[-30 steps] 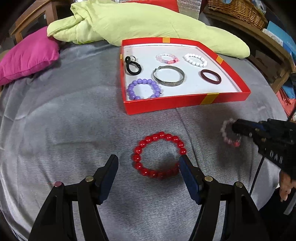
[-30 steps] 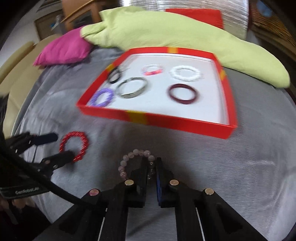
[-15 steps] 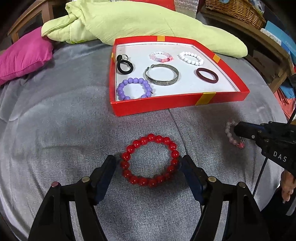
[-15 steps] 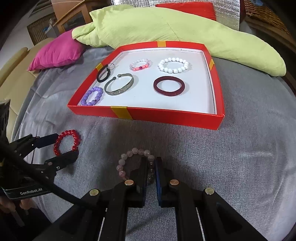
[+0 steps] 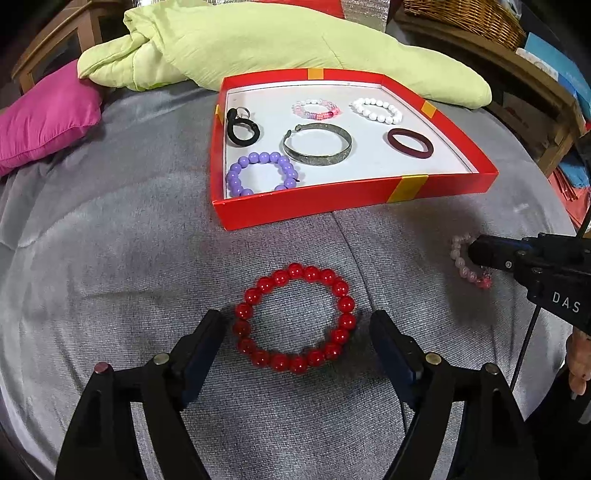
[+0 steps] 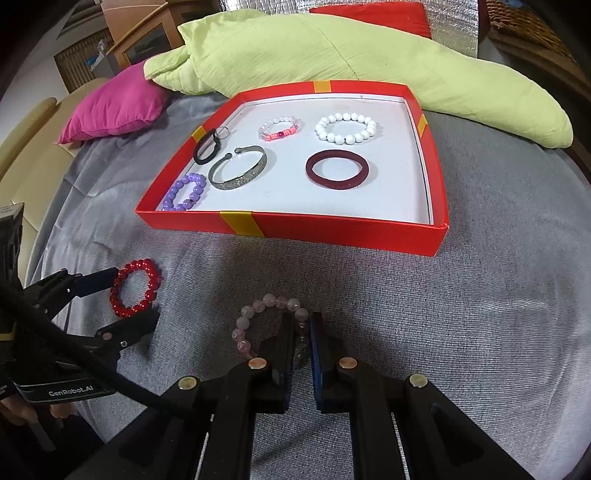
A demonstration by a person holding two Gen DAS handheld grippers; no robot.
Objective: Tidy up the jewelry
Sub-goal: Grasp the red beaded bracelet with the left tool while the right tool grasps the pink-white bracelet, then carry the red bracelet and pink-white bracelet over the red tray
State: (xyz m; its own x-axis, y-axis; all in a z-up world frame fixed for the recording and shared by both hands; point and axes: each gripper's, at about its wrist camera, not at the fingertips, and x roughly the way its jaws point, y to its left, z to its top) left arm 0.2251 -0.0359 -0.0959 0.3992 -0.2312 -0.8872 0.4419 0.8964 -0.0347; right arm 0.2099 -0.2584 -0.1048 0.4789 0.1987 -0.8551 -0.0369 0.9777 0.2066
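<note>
Domestic interior, consistent with a living room or bedroom: the work surface is a grey upholstered seat or mattress (image 6: pixel 406 295) with a visible seam. Behind the red box (image 5: pixel 332 206) lie a lime-green quilt (image 5: pixel 288 40) and, to its left, a magenta cushion (image 5: pixel 44 118). Beyond the quilt stand wooden furniture (image 5: pixel 480 48) and a wicker basket (image 5: pixel 469 14); a cream sofa arm (image 6: pixel 22 147) sits left of the cushion.

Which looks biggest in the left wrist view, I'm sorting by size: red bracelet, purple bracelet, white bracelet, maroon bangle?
1. Red bracelet, though it lies nearest the camera, so its real size is unsure.
2. Purple bracelet.
3. White bracelet and maroon bangle: look alike, unranked.
</note>
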